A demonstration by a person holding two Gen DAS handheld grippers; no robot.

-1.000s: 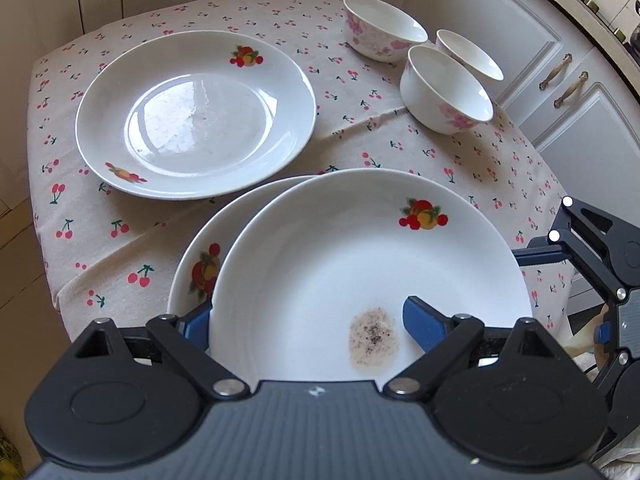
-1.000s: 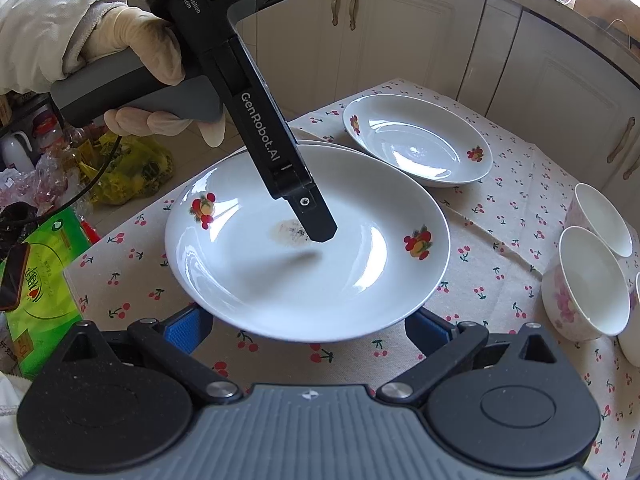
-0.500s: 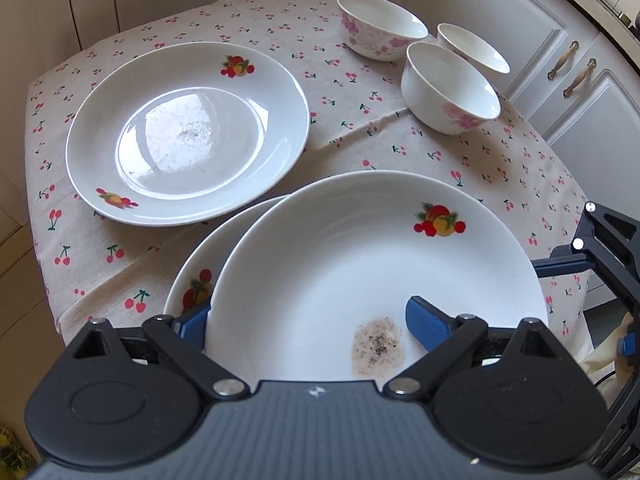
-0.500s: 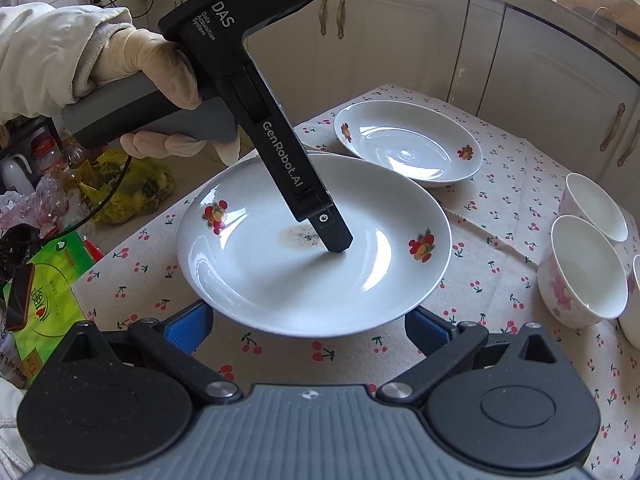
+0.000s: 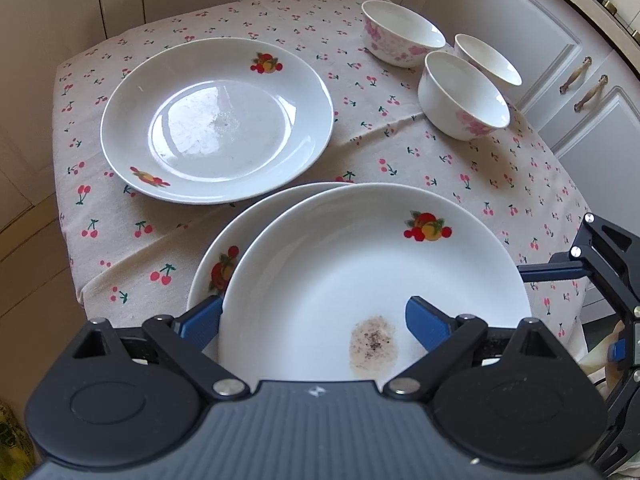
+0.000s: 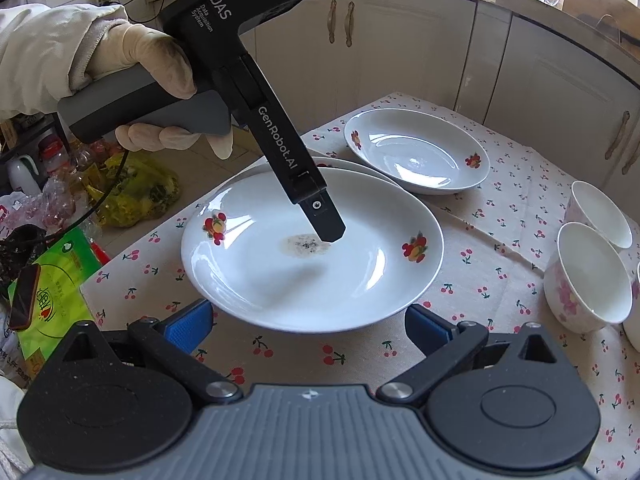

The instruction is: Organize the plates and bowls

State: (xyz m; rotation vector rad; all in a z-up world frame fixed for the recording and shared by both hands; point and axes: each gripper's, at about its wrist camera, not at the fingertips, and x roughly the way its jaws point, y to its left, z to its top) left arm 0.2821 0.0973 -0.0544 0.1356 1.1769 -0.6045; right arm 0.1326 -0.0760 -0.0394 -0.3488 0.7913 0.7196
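A white fruit-print plate (image 5: 360, 264) with a brown stain rests on a second plate (image 5: 216, 264) at the table's near edge. My left gripper (image 5: 312, 320) is open and straddles its rim: one pad over the inside, the other outside and partly hidden by the rim. In the right wrist view that inner finger (image 6: 324, 220) stands by the stain on the plate (image 6: 320, 280). My right gripper (image 6: 308, 328) is open just short of the plate's other rim, gripping nothing. Another plate (image 5: 216, 120) lies alone farther back. Three white floral bowls (image 5: 464, 92) cluster at the right.
A cherry-print cloth (image 5: 440, 160) covers the small table. White cabinets (image 6: 400, 40) stand close behind it and to the right. A gloved hand (image 6: 140, 60) holds the left gripper's handle. Bags and packets (image 6: 132, 192) crowd the floor on the left.
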